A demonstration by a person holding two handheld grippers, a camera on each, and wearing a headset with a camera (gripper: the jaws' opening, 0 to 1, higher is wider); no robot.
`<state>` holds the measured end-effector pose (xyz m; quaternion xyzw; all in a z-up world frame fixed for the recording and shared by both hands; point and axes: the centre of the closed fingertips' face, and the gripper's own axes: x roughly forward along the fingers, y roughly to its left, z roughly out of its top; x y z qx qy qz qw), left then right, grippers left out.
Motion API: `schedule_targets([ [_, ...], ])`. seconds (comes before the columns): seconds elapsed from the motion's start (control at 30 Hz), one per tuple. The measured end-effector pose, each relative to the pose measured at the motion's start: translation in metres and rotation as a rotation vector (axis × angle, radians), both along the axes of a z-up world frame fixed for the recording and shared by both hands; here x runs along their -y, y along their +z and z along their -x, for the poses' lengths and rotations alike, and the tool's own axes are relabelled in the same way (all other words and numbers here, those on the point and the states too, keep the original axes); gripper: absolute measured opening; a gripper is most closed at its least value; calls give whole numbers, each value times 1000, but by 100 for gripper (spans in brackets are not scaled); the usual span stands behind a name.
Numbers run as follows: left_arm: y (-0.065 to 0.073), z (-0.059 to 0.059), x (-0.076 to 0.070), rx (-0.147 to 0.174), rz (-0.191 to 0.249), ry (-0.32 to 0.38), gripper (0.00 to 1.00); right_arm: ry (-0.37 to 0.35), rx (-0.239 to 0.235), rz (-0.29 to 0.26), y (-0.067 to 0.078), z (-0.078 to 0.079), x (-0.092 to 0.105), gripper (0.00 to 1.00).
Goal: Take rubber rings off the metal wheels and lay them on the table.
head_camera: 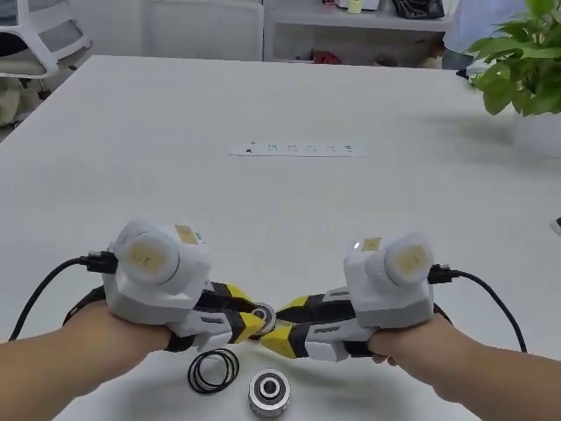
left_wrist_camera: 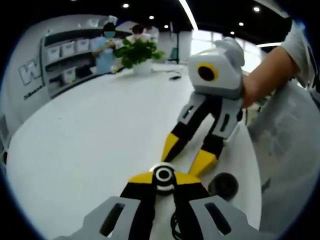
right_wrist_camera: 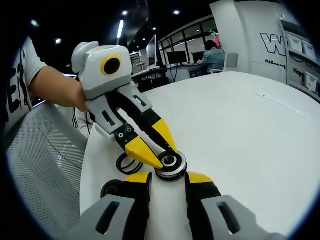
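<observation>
Nearest, a round steel wheel (head_camera: 269, 392) lies flat on the smooth white table (head_camera: 280, 202). Clamped by its yellow tips, the left gripper (left_wrist_camera: 163, 178) holds a second wheel (right_wrist_camera: 171, 163); the right gripper (head_camera: 285, 324) has its jaws apart just beside it. Thin black rubber rings (head_camera: 213, 370) lie beside the steel wheel.

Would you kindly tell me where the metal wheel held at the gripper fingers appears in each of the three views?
Head view: the held wheel is low centre, between the yellow fingers of both grippers.
Left gripper view: bottom centre, pinched in the left gripper.
Right gripper view: lower centre, just ahead of the right gripper, whose fingers are spread.
Shared landmark: the loose wheel lying on the table close by.
</observation>
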<state>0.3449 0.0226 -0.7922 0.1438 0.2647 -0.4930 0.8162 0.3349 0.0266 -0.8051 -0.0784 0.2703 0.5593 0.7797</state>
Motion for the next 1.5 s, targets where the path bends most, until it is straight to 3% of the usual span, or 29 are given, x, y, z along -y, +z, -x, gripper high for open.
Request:
schedule_targets([
  [0.47,0,1,0,0,1,10,14,-2,58,9,0,-5,-6,25],
  [1.23,0,1,0,1,5,18,14,19,73,49,-3,-1,6,14],
  [1.5,-1,-1,0,-2,2,20,14,11,52,38,-3,-1,7,11],
])
